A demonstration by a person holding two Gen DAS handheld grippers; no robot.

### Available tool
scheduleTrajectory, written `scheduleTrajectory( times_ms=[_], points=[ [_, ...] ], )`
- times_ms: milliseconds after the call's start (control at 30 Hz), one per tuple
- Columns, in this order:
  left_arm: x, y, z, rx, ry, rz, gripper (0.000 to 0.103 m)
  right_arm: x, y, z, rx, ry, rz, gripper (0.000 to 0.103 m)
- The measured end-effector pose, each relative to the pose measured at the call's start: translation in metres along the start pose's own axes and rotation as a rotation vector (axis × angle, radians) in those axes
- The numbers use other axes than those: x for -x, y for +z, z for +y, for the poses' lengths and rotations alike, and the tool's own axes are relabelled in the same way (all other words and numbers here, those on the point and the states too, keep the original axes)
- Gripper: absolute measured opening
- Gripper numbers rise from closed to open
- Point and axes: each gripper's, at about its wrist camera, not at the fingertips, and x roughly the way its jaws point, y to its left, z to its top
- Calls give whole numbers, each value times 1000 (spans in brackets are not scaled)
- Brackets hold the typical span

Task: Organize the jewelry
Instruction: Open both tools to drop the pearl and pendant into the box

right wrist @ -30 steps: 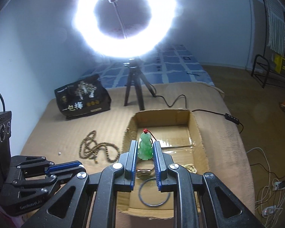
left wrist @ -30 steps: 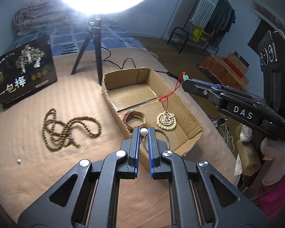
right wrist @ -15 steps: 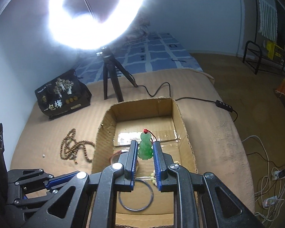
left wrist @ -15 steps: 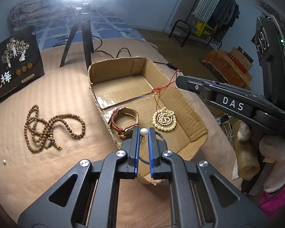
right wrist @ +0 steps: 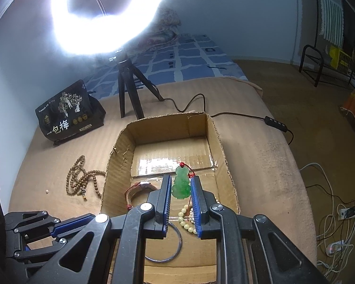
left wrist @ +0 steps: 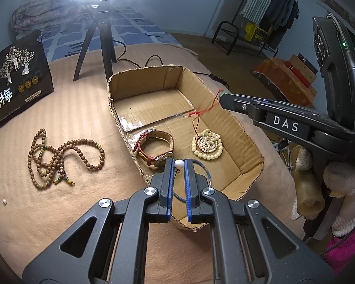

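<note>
Beads (left wrist: pixel 59 159) lay on the bed left of the box (left wrist: pixel 227 116). Left gripper (left wrist: pixel 179 165) pinched a pearl (left wrist: pixel 179 163) above its near end; right gripper (right wrist: pixel 181 187) clamped a green pendant (right wrist: pixel 181 184) over it.

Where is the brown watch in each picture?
Left wrist view: the watch lies in the cardboard box, left side, just beyond the left gripper.
Right wrist view: the watch is left of the right gripper, partly hidden.
Shared landmark: the cream bead bracelet.
</note>
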Motion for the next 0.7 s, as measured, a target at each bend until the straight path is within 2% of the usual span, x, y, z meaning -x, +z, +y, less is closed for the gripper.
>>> scheduleTrajectory(
  times_ms=[100,267,300,367,400,433,533,700],
  points=[
    [1,0,-1,-4,-1,-1,7,-1,1,0,-2,3,4,16],
    [-1,-1,-1,-7,10,2,7,-1,1,2,7,-8,0,31],
    [-2,-1,-2,-6,16,5,9,-1,0,2,11,-14,1,36],
    [-2,-1,-1,-4,20,6,31,-1,0,3,15,-23,-3,53],
    [0,-1,-1,-4,24,-1,47,0,0,3,16,-30,-10,64],
    [1,-2,-1,-5,30,-11,54,1,0,3,15,-37,-18,72],
    [2,-2,-1,-6,42,-11,56,3,1,2,5,-45,-30,83],
    [1,-3,0,1,50,-2,56,3,1,2,2,-56,-37,92]
  ],
)
